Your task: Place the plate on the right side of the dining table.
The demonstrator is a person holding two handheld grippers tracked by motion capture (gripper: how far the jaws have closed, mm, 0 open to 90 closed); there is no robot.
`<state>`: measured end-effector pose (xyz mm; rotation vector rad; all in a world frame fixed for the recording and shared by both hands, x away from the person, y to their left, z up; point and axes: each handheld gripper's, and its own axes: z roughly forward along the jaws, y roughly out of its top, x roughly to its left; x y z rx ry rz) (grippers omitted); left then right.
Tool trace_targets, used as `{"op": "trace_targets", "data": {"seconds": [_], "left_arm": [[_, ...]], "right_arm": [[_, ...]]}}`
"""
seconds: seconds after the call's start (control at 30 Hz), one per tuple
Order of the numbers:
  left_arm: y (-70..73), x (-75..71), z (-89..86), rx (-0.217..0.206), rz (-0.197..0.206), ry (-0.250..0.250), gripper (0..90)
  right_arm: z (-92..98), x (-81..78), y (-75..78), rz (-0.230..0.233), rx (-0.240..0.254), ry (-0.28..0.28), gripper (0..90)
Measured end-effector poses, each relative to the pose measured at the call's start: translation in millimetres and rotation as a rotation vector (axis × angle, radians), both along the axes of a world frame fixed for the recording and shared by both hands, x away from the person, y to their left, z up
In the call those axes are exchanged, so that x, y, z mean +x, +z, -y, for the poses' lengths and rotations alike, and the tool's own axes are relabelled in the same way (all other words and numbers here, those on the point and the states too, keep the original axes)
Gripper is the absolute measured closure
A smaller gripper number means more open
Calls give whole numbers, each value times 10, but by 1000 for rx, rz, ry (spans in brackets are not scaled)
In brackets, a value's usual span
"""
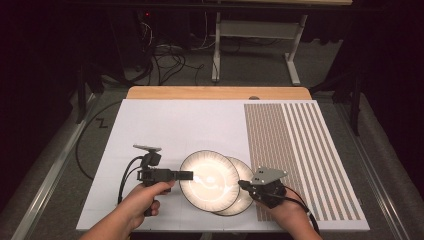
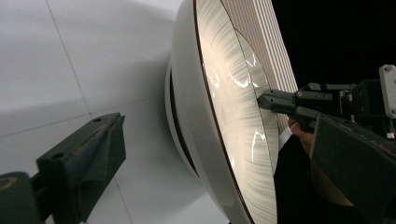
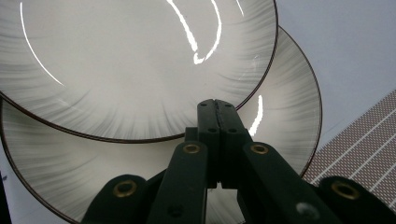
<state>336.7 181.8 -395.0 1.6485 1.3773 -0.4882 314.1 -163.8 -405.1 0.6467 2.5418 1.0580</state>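
Two plates sit overlapped near the front edge of the white mat (image 1: 165, 125); the upper plate (image 1: 209, 180) leans on the lower plate (image 1: 244, 196), which lies to its right; the left gripper (image 1: 186, 175) has its jaws wide apart, straddling the upper plate's left rim without pressing it; the right gripper (image 1: 243, 185) has its jaws together, tip over the lower plate's right rim, nothing between them

White sheet (image 1: 165, 125) covers the tabletop (image 1: 215, 93); brown-and-white striped panel (image 1: 295, 150) along its right side. Cables (image 1: 170, 60) and desk legs (image 1: 216, 50) on floor beyond.
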Motion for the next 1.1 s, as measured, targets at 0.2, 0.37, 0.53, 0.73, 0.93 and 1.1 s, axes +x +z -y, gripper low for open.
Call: {"op": "trace_targets", "data": {"seconds": [0.2,0.37,0.53,0.73,0.93,1.1], "left_arm": [[-48,28,40,-16,-48,-33,173],[-64,53,61,-17,-57,-32,281],[-76,64,103,14,-77,-53,458],[-89,75,124,55,-126,-53,600],[-71,88,116,75,-140,-53,684],[-58,85,127,100,-143,-52,711]], "right_arm": [[-4,1,-2,0,1,-2,900],[-7,-2,-2,1,-1,2,900],[-8,-1,-3,-2,-2,-3,900],[-8,1,-5,1,-8,-2,900],[-11,1,-8,7,-8,-2,900],[-12,-3,-8,7,-15,-7,900]]}}
